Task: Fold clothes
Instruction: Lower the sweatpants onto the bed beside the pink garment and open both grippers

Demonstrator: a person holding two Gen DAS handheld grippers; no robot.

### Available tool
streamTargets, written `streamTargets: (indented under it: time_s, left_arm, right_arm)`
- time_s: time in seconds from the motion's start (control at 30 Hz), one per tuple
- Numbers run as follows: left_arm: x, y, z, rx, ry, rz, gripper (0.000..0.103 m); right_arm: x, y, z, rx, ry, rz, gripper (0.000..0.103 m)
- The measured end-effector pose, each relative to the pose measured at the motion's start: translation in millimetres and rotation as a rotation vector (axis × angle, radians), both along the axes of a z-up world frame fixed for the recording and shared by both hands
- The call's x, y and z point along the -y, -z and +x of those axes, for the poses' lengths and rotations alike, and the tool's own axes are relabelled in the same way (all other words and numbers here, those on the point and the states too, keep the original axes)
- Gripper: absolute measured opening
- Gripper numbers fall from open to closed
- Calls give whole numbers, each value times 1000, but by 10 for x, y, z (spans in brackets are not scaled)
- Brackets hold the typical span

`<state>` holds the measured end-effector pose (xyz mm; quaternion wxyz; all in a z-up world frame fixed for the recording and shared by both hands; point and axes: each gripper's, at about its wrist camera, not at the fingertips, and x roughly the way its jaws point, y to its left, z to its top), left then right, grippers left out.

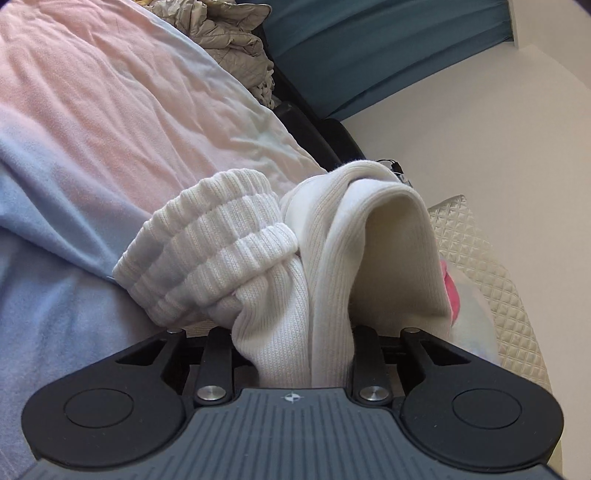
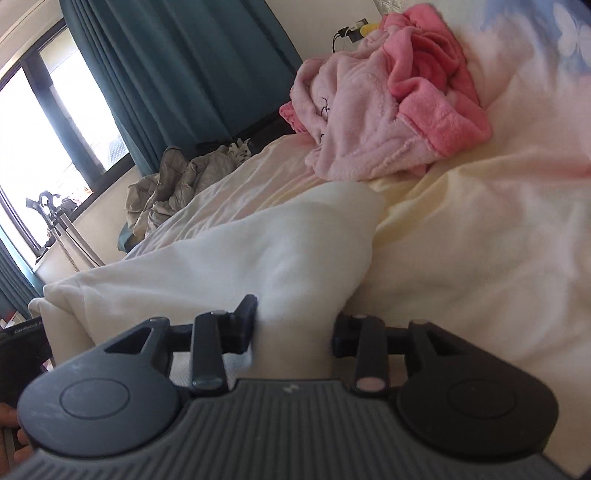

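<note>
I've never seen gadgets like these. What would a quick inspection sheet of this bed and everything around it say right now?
Surface: bed blanket, pastel pink and blue, wrinkled.
Job's things: white ribbed garment, bunched, held at both ends; pink fleece robe in a crumpled heap, not folded.
Clutter: grey quilted jacket heaped at the bed's far edge.
Grippers: left gripper shut on the white garment; right gripper shut on the same cloth.
Cables: a plug with a black cord at the wall behind the robe.
Surroundings: teal curtains, bright window, quilted headboard.
</note>
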<state>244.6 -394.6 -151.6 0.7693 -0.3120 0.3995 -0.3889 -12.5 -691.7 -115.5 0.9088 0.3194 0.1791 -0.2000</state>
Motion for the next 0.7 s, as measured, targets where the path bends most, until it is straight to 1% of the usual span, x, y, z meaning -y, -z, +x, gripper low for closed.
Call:
streamTargets:
  time_s: [0.07,0.13,0.2,0.23,0.27,0.3,0.33,0.37,0.5,0.57,0.63,0.7]
  left_arm:
    - [-16,10,-27,5,18,10,35]
    - [-33,-25,-29,1,25,50,47]
    - [-82,-161,-86,14,33,112,66]
    - [-129,-237,-146,17,39,129,71]
    - [-176,-314,-200,20,45,148,74]
    - [-218,-391,-235,24,47,177,78]
    - [-264,-481,-279,47,35,214,82]
    - [-342,-623,-359,97,16,257,89]
    - [-598,-1116,-586,240,23,342,91]
    - [-744,-1387,-720,308,14,369,93]
    - [-942,-1694,-907,366,-2,384,95]
    - [-1145,-1957,-1036,418,-22,396,99]
  right_arm:
    - [9,36,-34,11,7,23,41]
    - [-12,-13,-26,-4,13,30,42]
    - [-42,-91,-26,-29,23,40,44]
    - [-63,-148,-36,-43,31,46,46]
    - [-80,-198,-56,-56,43,47,49]
    - [-105,-270,-94,-73,58,34,49]
    - [-131,-343,-133,-91,72,20,49]
    - [-157,-416,-173,-108,86,5,49]
    - [-363,-792,-334,-107,65,-116,49]
    - [-477,-998,-404,-98,49,-171,49]
    - [-620,-1202,-475,-70,31,-204,49]
    - [-784,-1413,-542,-35,12,-219,49]
